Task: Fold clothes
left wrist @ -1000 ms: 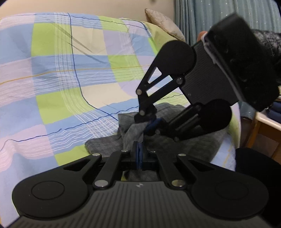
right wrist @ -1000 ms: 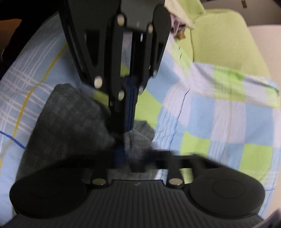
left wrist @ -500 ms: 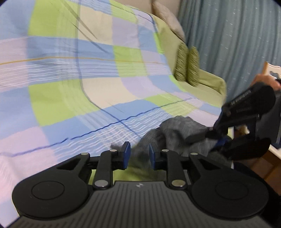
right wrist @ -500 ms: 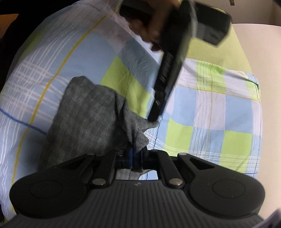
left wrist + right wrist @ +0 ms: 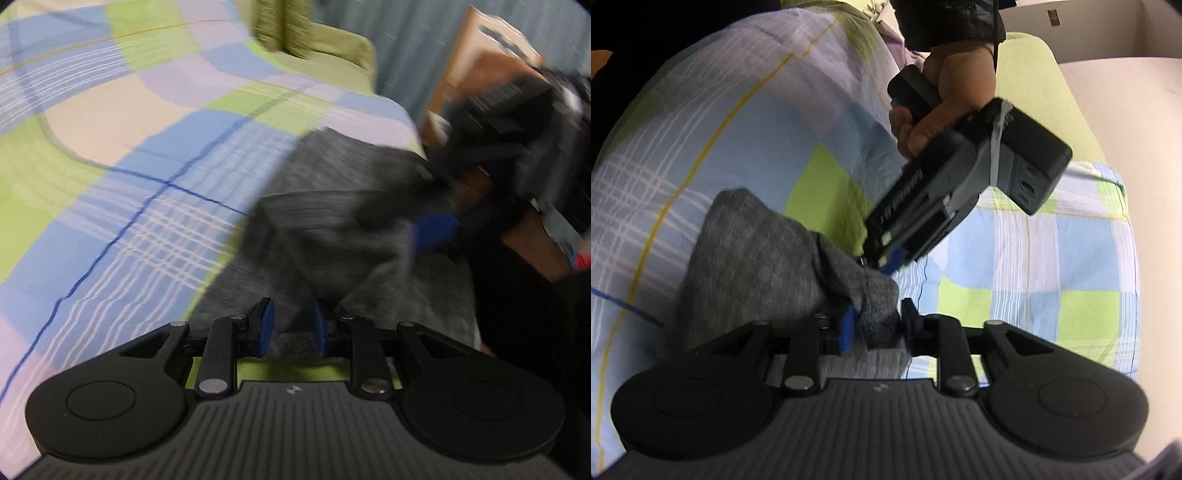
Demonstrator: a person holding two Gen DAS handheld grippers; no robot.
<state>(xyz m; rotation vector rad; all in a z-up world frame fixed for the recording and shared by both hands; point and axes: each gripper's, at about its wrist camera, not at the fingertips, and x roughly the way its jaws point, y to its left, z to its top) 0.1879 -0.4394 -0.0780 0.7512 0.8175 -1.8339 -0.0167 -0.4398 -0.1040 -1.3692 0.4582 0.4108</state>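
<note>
From the left wrist, the left gripper [image 5: 291, 325] is a little open and holds nothing; the grey cloth [image 5: 332, 206] lies just ahead. From the right wrist, the right gripper [image 5: 877, 325] is opening, with the cloth's corner bunched between its pads.

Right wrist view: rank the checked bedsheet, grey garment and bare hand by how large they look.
1. checked bedsheet
2. grey garment
3. bare hand
The hand sits farther from the camera, so only apparent size is ranked.
</note>
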